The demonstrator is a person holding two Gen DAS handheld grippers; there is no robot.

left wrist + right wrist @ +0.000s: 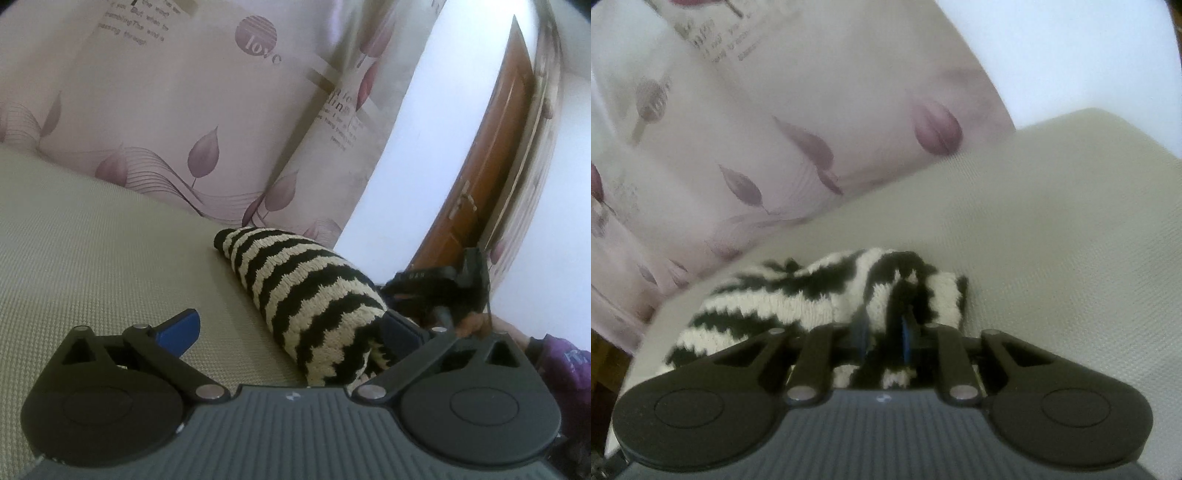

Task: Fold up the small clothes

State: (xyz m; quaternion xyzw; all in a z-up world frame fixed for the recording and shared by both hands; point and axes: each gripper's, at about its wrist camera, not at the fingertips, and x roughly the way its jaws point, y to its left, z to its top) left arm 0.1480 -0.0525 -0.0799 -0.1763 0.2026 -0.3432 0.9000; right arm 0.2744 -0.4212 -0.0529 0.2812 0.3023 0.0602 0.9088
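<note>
knitwear (310, 295), striped black and cream, lies bunched on the mattress (92, 258), folding unfinished. left gripper (291, 332) fingers spread wide, empty; right gripper (886, 328) fingers pinch its edge.

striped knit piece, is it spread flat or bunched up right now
Bunched up. The striped knit piece lies on the beige surface as a thick rolled mound, its stripes curving over it, with one end pinched in the right gripper.

The left wrist view is taken low over the woven surface (92, 258), facing the floral curtain (166, 110) and wooden door (491, 166). The right wrist view is tilted downward, closer. The striped knit garment (306, 295) (820, 295) is shared by both.
</note>
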